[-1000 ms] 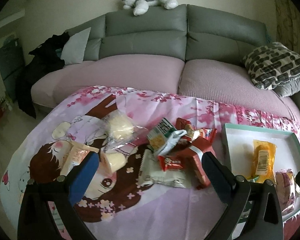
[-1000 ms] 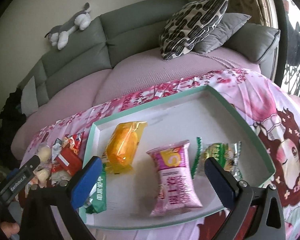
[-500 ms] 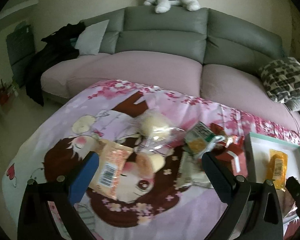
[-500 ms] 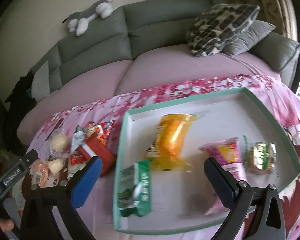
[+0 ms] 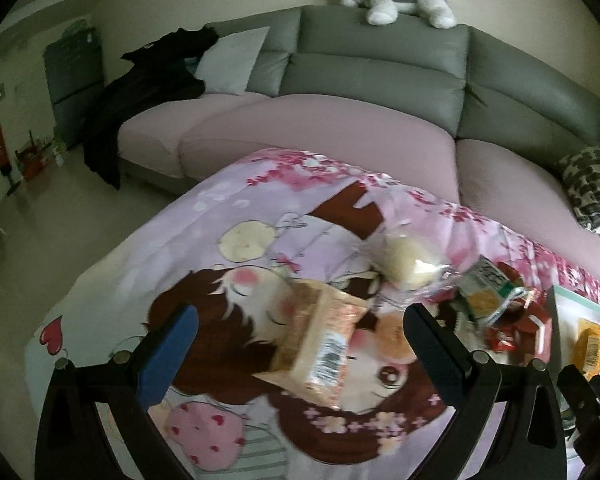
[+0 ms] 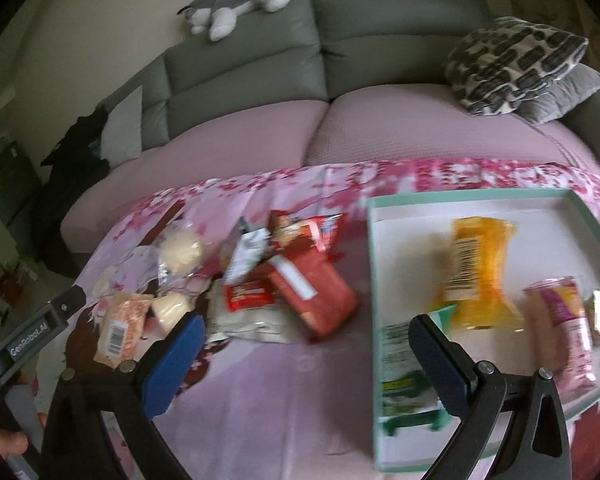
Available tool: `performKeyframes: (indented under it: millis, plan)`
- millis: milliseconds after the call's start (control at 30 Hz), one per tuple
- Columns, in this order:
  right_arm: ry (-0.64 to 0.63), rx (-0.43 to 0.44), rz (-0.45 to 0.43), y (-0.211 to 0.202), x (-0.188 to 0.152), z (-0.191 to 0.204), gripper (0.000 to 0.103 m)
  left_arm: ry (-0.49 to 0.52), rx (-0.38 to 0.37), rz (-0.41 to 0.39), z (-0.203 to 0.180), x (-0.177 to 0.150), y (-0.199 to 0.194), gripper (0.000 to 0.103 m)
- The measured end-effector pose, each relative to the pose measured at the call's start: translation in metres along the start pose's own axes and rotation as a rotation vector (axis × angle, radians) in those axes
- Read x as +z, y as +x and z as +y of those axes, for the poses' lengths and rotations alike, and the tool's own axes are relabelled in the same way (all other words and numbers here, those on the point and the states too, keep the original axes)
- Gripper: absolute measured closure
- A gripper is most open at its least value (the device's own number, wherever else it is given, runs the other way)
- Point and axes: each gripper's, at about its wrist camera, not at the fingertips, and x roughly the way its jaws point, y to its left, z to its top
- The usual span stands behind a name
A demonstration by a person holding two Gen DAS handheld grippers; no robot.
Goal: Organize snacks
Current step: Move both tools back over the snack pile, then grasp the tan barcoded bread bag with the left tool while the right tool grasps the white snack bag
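Left gripper (image 5: 300,356): jaws spread wide, nothing between the pads – it hovers over the pink cartoon cloth (image 5: 204,236), with the orange-pink packet (image 5: 320,344) lying in the gap between its fingers.
Right gripper (image 6: 306,354): also wide apart and empty, angled down over the cloth's near edge; its right finger overlaps the tray's left side.
Person's hand (image 6: 4,436): only a bit of it shows at 8 o'clock in the right wrist view, gripping the left tool's handle.
Loose snacks: a heap at 10 o'clock from the right gripper – the red box (image 6: 312,292), a white bag (image 6: 252,320), round pale buns (image 6: 180,252) in clear wrap.
Tray (image 6: 480,196): white with a teal rim, at 2 o'clock from the right gripper; it holds a yellow packet (image 6: 476,272), a green packet (image 6: 400,364) and a pink packet (image 6: 568,332), lying apart.
Sofa (image 6: 380,60): grey, at 12 o'clock behind the cloth, a plush dog (image 6: 236,4) on its back.
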Motion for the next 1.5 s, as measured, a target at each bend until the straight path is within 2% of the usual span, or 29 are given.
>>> performKeyframes:
  millis: [267,600,833,1000,1067,1167,1500]
  plan:
    - [-0.012,0.046,0.031,0.018,-0.008,0.031,0.000,-0.027,0.009,0.015,0.030,0.003,0.007,0.001]
    - [-0.043,0.046,0.086,0.038,-0.018,0.049,0.000,-0.064,-0.055,0.085,0.052,-0.002,0.024,0.001]
    - [-0.047,0.034,0.105,0.047,-0.020,0.049,0.000,-0.039,-0.127,0.188,0.040,-0.009,0.052,0.001]
    - [-0.032,0.029,0.113,0.056,-0.018,0.046,0.000,-0.018,-0.176,0.222,0.024,-0.013,0.068,0.001]
    - [-0.036,0.017,0.119,0.061,-0.017,0.045,0.000,-0.019,-0.176,0.239,0.021,-0.016,0.074,0.002]
    - [-0.036,0.008,0.126,0.068,-0.016,0.042,0.000,-0.030,-0.183,0.265,0.021,-0.018,0.081,0.011]
    - [-0.064,-0.029,0.150,0.091,-0.010,0.056,0.001,-0.014,-0.153,0.283,0.011,-0.020,0.090,0.012]
